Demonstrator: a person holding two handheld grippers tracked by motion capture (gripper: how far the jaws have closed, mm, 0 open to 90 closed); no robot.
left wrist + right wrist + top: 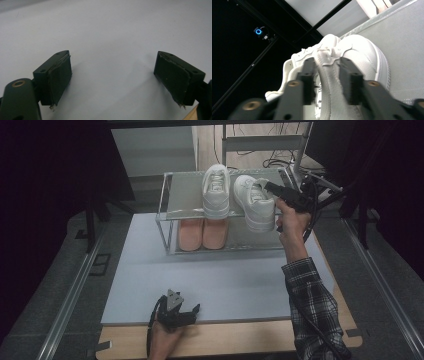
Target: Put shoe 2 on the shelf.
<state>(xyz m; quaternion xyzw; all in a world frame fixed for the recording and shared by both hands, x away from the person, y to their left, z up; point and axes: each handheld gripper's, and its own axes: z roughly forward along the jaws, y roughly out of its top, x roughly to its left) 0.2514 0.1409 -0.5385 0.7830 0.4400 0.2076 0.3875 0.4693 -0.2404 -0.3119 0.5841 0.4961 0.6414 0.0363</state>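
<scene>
1. Right now I read the work as setting a pair of white sneakers on the top tier of the shoe rack (169,195), and the second sneaker is the one in hand.
2. My right gripper (278,191) sits at the collar of the right white sneaker (254,200), which lies on the top shelf, angled, its sole at the front edge of the rack.
3. From the right gripper view, the jaws stand part-way apart on either side of the sneaker's tongue (325,56); I cannot see the pads pressing on it, so I take the shoe as let go or nearly so.
4. The left white sneaker (216,190) stands straight on the same shelf, just beside the other. Below them, a pink pair (202,234) fills the lower shelf.
5. My left gripper (176,312) rests near the front edge of the white mat (150,270), well apart from the rack, jaws wide with nothing between them.
6. Next, I judge, the right gripper needs to draw back and up without snagging the tongue or laces.
7. If the angled sneaker should match its partner, a gentle nudge at the heel would square it; pushing too hard could tip it off the front rail.
</scene>
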